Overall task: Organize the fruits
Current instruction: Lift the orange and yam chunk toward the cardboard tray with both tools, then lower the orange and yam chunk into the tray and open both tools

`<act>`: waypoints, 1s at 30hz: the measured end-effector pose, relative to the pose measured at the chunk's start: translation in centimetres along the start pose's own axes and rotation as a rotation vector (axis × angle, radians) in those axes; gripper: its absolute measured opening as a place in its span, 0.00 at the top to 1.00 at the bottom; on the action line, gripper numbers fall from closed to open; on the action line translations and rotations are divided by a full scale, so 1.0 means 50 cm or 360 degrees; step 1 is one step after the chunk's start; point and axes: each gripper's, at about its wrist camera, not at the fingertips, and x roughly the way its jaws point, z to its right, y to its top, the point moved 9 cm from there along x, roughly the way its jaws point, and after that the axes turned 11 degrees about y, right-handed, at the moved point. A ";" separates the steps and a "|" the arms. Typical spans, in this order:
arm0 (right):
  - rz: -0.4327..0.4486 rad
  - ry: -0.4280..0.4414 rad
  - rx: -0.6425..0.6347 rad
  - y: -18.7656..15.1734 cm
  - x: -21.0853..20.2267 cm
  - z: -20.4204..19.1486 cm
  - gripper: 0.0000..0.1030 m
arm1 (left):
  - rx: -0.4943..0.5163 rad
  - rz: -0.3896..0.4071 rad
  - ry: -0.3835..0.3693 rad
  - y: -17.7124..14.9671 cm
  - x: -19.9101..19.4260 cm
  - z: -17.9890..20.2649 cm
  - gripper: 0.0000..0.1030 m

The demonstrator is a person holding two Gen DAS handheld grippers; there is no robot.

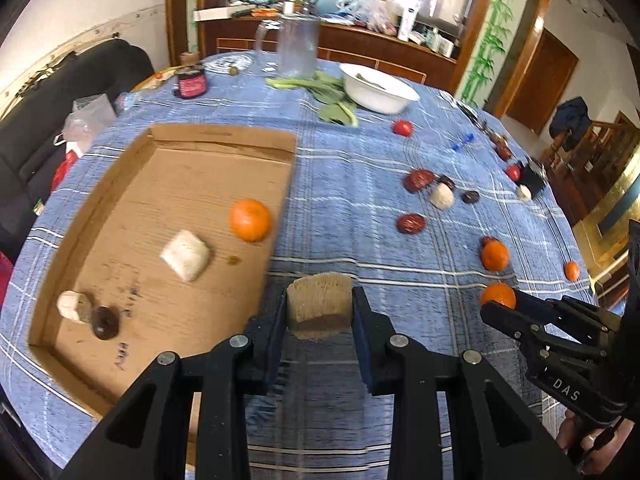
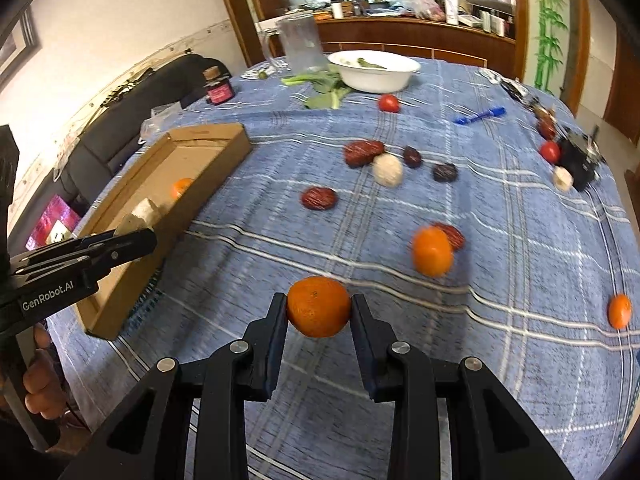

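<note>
My left gripper (image 1: 319,316) is shut on a pale fibrous chunk (image 1: 319,305) and holds it just right of the cardboard tray (image 1: 120,208). The tray holds a tangerine (image 1: 250,220), a white chunk (image 1: 185,255), another pale piece (image 1: 72,306) and a dark date (image 1: 105,322). My right gripper (image 2: 319,314) is shut on a tangerine (image 2: 318,306) above the blue cloth, right of the tray (image 2: 132,280). Loose tangerines (image 2: 432,251) (image 2: 619,311), red dates (image 2: 318,198) (image 2: 363,153) and a white ball (image 2: 388,170) lie on the table.
A white bowl (image 2: 374,70), leafy greens (image 2: 326,88), a clear pitcher (image 2: 300,44), a dark jar (image 2: 218,87), a blue pen (image 2: 480,115), tomatoes (image 2: 389,103) (image 2: 550,151) and a black box (image 2: 576,162) stand farther back. A black sofa (image 1: 60,92) lies left of the table.
</note>
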 end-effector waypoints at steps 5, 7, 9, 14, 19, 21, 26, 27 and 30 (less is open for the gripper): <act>-0.0006 0.0036 -0.0048 0.038 0.024 -0.040 0.67 | -0.0071 0.0018 0.0051 0.015 -0.003 -0.072 0.71; -0.0013 0.0055 -0.0071 0.057 0.038 -0.060 0.67 | -0.0102 0.0020 0.0081 0.019 -0.002 -0.107 0.71; -0.0017 0.0080 -0.0086 0.078 0.054 -0.080 0.67 | -0.0126 0.0019 0.0116 0.023 0.001 -0.138 0.71; -0.0026 0.0126 -0.0132 0.126 0.098 -0.128 0.66 | -0.0194 0.0002 0.0204 0.032 0.016 -0.225 0.71; -0.0041 0.0153 -0.0206 0.167 0.147 -0.183 0.66 | -0.0244 -0.0021 0.0281 0.047 0.043 -0.290 0.71; -0.0049 0.0171 -0.0236 0.189 0.172 -0.209 0.66 | -0.0260 -0.0028 0.0299 0.053 0.056 -0.311 0.71; -0.0065 0.0203 -0.0284 0.233 0.230 -0.253 0.66 | -0.0288 -0.0069 0.0341 0.070 0.098 -0.353 0.71; -0.0073 0.0204 -0.0290 0.243 0.249 -0.260 0.66 | -0.0288 -0.0081 0.0348 0.073 0.109 -0.358 0.71; -0.0102 0.0196 -0.0295 0.259 0.293 -0.267 0.66 | -0.0296 -0.0115 0.0356 0.078 0.133 -0.365 0.71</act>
